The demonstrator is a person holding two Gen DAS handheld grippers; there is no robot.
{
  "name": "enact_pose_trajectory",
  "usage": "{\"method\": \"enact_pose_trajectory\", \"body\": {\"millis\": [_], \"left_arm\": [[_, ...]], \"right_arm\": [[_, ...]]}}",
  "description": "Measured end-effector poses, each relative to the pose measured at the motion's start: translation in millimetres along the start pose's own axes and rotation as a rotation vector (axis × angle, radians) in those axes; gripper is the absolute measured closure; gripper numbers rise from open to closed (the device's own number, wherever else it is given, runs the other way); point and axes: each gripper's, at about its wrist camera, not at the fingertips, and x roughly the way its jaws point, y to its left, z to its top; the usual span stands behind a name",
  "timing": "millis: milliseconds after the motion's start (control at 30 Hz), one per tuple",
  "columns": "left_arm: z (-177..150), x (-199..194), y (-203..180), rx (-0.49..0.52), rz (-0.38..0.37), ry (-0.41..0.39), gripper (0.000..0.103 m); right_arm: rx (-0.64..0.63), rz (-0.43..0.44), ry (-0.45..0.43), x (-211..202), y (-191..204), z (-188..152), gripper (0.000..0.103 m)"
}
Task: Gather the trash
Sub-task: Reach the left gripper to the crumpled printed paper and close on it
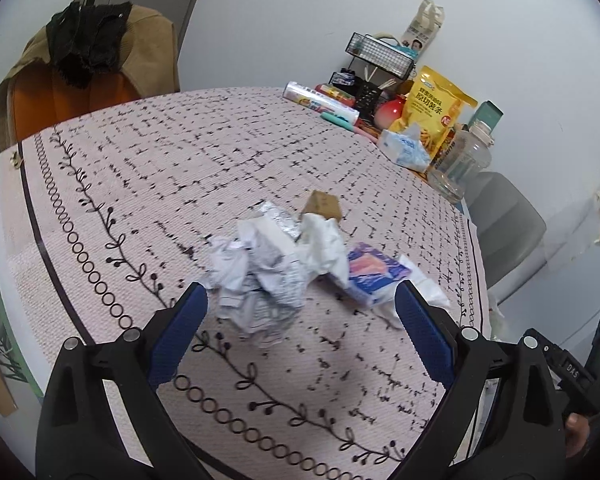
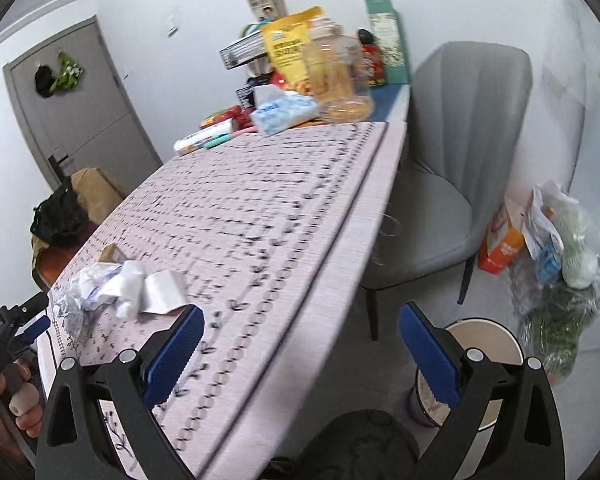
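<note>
Pink woven tablecloth [image 1: 148, 184] w/ black dashes and vine-and-ring borders covers the table. Near its edge sits the trash heap: crumpled printed paper [image 1: 256, 280] in front, a silvery foil wrapper [image 1: 276, 216] and white tissue [image 1: 324, 244] behind it, a small brown cardboard piece [image 1: 322, 204] at the back, and a blue-pink plastic packet [image 1: 374, 270] lying on white paper on the right side.

Left gripper [image 1: 300, 308] hangs just short of the heap, jaws wide apart, nothing between the blue pads [image 1: 176, 340]; the crumpled paper lies just ahead of the gap, not touching either pad as far as the fisheye lets me judge.

Right gripper [image 2: 300, 334] is off the table's side, jaws spread wide, empty, pointing down past the table edge. Below it on the floor stands a round trash bin [image 2: 480, 330], partly hidden by the right finger. From this view the heap [image 2: 112, 284] is well to the left, w/ the other gripper's handle held in a hand [image 2: 16, 396] at the frame's lower left.

A grey chair [image 2: 440, 200] stands by the bin. Far end of the table: yellow snack bag [image 1: 432, 108], tissue pack [image 1: 404, 148], clear bottle [image 1: 460, 164].
</note>
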Motion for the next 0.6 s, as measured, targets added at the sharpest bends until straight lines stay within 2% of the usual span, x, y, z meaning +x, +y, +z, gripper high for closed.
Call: {"method": "enact_pose_trajectory", "body": {"millis": [100, 300, 467, 600], "left_arm": [[-1, 3, 7, -0.004, 0.004, 0.014, 0.009], [-2, 16, 14, -0.004, 0.017, 0.056, 0.010], [2, 18, 16, -0.015, 0.017, 0.032, 0.013], [7, 25, 20, -0.032, 0.020, 0.023, 0.014]], "right_arm": [[-0.035, 0.002, -0.009, -1, 23, 3, 0.008], [-0.099, 0.116, 0.015, 4, 54, 2, 0.008], [-0.125, 0.191, 0.054, 12, 73, -2, 0.008], [-0.156, 0.214, 0.059, 16, 86, -2, 0.008]]}}
